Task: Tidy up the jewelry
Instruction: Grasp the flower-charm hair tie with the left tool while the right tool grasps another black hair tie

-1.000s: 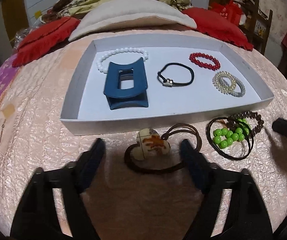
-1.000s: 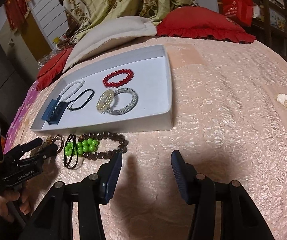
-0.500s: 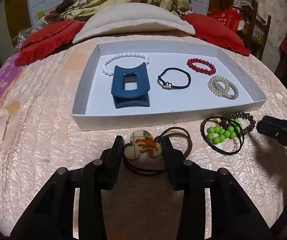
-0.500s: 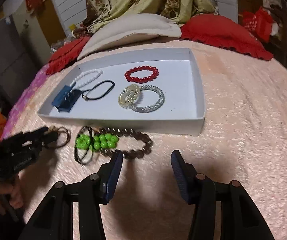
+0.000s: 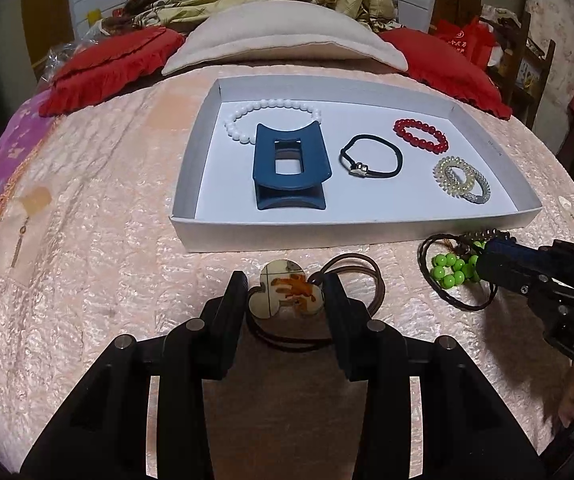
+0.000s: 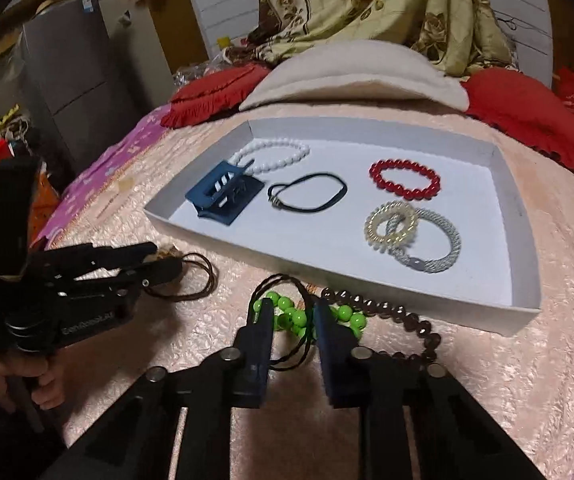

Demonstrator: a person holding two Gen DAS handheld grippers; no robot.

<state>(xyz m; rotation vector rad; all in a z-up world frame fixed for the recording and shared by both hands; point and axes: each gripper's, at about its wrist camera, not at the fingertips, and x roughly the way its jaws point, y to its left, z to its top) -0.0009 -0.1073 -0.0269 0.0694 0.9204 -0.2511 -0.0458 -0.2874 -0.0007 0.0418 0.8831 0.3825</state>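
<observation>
The right gripper (image 6: 293,312) straddles the green bead tie (image 6: 299,316) on the pink bedspread (image 6: 487,380), its 2 fingers (image 6: 257,344) just apart. A brown bead bracelet (image 6: 399,316) lies beside the white tray (image 6: 447,300).

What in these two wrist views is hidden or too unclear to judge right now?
- Left wrist view: the right gripper covers part of the green bead bracelet.
- Right wrist view: the left gripper hides the heart charm; contact unclear.
- Right wrist view: the brown bead bracelet runs behind the fingers.

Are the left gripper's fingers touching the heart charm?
Touching: the left wrist view shows both fingers pressed against the heart charm, with no gap visible on either side.
</observation>
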